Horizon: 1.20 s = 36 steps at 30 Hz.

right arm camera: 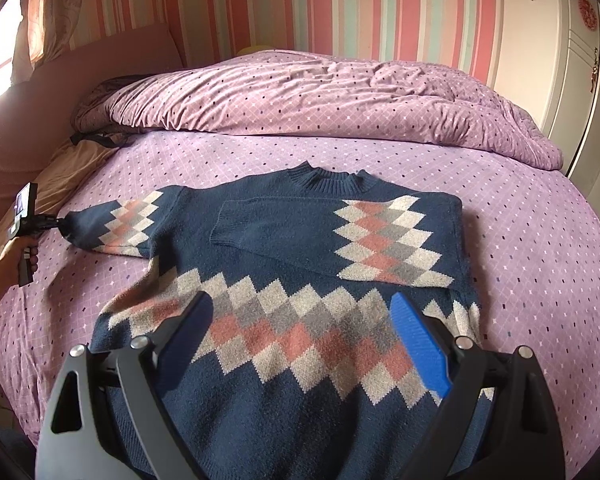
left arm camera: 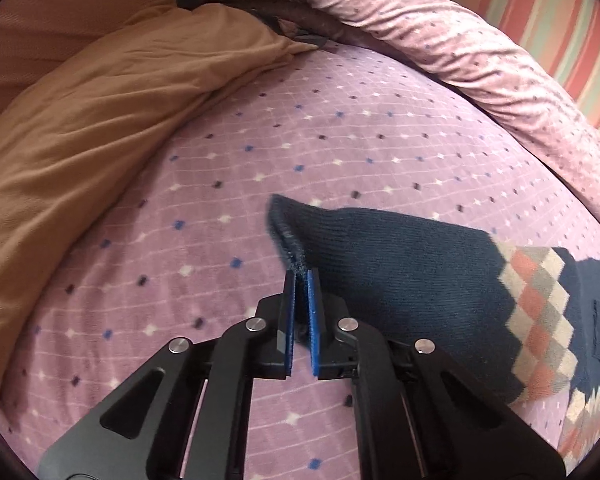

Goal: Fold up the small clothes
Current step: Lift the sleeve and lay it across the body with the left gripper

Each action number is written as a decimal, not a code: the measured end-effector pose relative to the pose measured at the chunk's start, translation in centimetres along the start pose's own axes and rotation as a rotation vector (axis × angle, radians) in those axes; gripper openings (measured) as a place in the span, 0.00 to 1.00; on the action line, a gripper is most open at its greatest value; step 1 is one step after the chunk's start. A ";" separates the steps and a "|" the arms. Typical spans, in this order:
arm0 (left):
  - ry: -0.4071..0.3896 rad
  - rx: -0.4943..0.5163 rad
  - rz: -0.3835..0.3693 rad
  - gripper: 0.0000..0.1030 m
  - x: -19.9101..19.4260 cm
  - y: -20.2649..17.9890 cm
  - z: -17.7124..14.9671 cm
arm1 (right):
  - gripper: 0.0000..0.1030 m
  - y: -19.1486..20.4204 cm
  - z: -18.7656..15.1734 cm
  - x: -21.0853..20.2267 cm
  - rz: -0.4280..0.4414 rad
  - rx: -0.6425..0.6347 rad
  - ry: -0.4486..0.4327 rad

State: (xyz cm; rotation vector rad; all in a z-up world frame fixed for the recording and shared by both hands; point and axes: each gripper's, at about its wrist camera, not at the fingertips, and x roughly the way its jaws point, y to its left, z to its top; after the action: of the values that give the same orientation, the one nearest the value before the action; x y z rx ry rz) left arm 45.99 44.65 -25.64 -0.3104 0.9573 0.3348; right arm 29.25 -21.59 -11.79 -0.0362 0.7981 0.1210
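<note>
- Two claws work one navy sweater with a diamond band, laid flat, front up, on the bed, hem nearest the right wrist camera and collar toward the far side.
- Nearest, the right claw hangs over the hem end with its blue pads spread wide and nothing between them; it seems to be waiting, free to pin or smooth the body once the sleeve comes over.
- On the right of the sweater, one sleeve already lies folded across the chest, its cuff pointing left, so that half of the fold looks done.
- On the left, the other sleeve reaches out straight from the shoulder onto the sheet. The left claw is pinched nearly closed on its ribbed cuff, gripping the very edge, probably so the whole sleeve follows when it is carried across.
- In the right wrist view that left claw is small at the sleeve's end, held by the person's hand.
- The likely next move is to bring this sleeve rightward over the chest to match the other; the knit is soft and may sag or twist on the way.
- Left of the sleeve lies a tan pillow.
- Farthest, a rumpled duvet is pushed back against the striped wall, leaving flat space for folding.
</note>
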 end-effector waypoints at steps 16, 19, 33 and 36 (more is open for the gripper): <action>-0.203 0.198 -0.087 0.03 -11.7 -9.6 1.7 | 0.88 -2.7 -0.9 -2.3 0.047 0.058 -0.030; -0.231 0.240 -0.112 0.03 -14.3 -13.8 2.0 | 0.88 -3.7 -1.1 -3.0 0.055 0.068 -0.037; -0.245 0.392 -0.250 0.03 -22.6 -38.4 -3.4 | 0.88 -10.8 -2.1 -6.4 -0.050 0.028 -0.089; -0.223 0.422 -0.291 0.03 -23.1 -43.9 -6.1 | 0.88 -12.8 -2.3 -6.5 -0.052 0.044 -0.083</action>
State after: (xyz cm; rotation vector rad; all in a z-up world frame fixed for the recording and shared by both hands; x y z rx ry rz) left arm 47.22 -0.74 -4.88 -0.0218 0.7282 -0.1006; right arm 24.73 -35.11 -8.88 -0.0104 0.7166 0.0553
